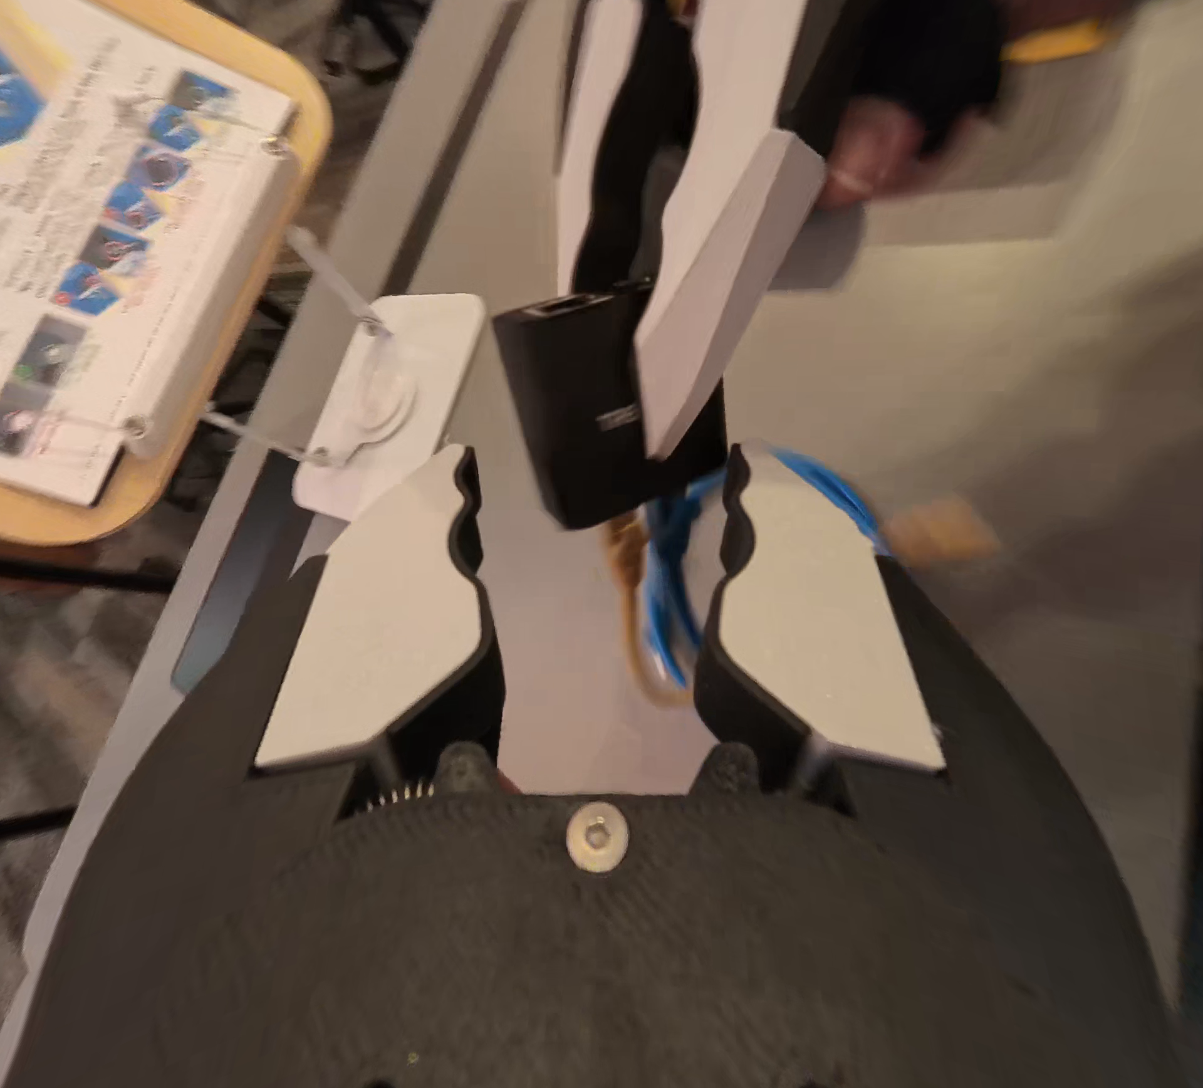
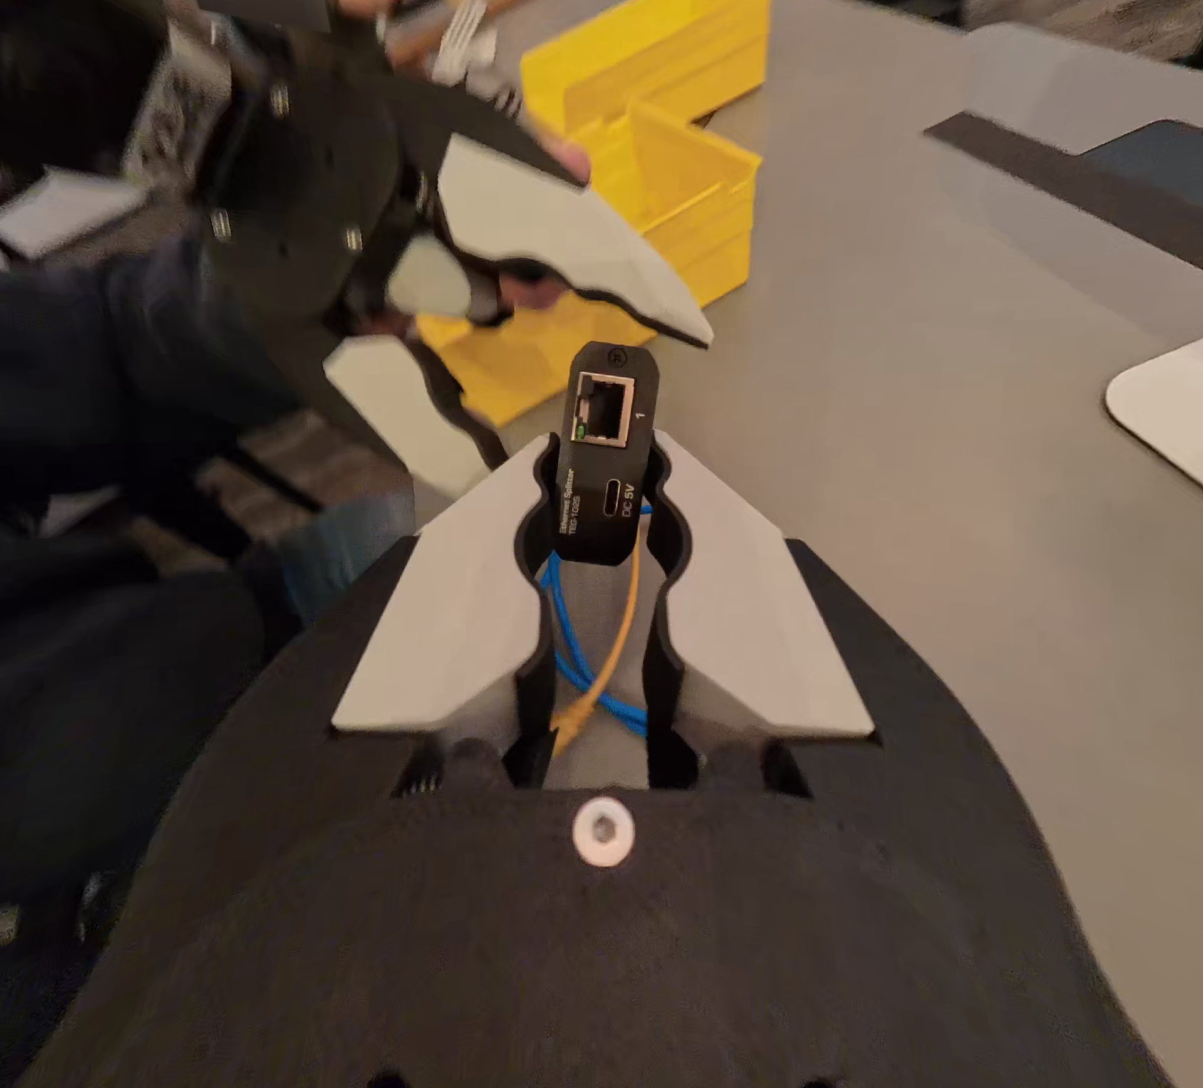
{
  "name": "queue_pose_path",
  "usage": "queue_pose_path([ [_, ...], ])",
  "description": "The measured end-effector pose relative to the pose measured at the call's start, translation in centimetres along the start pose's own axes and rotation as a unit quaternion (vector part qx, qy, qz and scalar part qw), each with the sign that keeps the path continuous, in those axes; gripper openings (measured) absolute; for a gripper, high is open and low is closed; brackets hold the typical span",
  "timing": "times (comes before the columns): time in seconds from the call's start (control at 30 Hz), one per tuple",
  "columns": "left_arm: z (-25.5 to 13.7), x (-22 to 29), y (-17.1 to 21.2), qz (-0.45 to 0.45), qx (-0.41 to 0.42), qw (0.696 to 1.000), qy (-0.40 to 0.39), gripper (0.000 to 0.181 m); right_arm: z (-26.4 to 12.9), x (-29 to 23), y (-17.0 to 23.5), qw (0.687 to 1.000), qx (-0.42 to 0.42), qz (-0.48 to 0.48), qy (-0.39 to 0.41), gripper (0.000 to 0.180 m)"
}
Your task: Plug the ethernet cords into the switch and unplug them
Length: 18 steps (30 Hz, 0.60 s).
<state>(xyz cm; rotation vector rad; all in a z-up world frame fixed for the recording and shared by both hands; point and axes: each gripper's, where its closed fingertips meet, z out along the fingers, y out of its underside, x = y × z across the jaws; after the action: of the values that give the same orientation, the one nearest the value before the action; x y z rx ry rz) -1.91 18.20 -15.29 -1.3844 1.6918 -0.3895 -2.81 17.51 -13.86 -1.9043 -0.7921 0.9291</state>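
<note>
Right gripper (image 2: 602, 471): fingers clamped on the black switch (image 2: 608, 444), lifted clear of the grey table (image 2: 911, 471) with one empty port facing outward, apparently steadied for plugging. Blue cord (image 2: 573, 659) and yellow cord (image 2: 618, 640): hanging beneath the switch; whether seated cannot be told. Left gripper (image 1: 602, 471): fingers spread, empty, near the cords. Beyond: yellow bins (image 2: 670, 145).

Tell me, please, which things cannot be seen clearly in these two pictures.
- Left wrist view: whether the cords are plugged in; the switch hides their ends.
- Right wrist view: the switch's far end, behind its near face.
- Left wrist view: motion blur smears the orange plug.
</note>
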Motion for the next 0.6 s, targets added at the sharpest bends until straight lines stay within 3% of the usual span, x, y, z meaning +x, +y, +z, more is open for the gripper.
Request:
queue_pose_path([
  [0.17,-1.8,-0.3,-1.3,-0.010,0.014,0.996,0.088,0.058,-0.2,-0.8,1.6,0.980,-0.130,-0.140,-0.050,0.022],
  [0.33,-1.7,2.6,-1.0,-0.010,0.007,0.979,0.201,0.028,0.1,-1.9,2.6,0.943,-0.223,-0.227,-0.099,0.022],
  [0.47,-1.4,2.3,-0.7,-0.059,0.032,0.980,0.189,0.026,0.2,-1.4,2.9,0.933,-0.245,-0.242,-0.105,0.022],
  [0.6,-1.3,0.5,0.1,-0.159,0.068,0.974,0.149,0.023,0.4,0.2,0.9,0.956,-0.184,-0.222,-0.051,0.033],
])
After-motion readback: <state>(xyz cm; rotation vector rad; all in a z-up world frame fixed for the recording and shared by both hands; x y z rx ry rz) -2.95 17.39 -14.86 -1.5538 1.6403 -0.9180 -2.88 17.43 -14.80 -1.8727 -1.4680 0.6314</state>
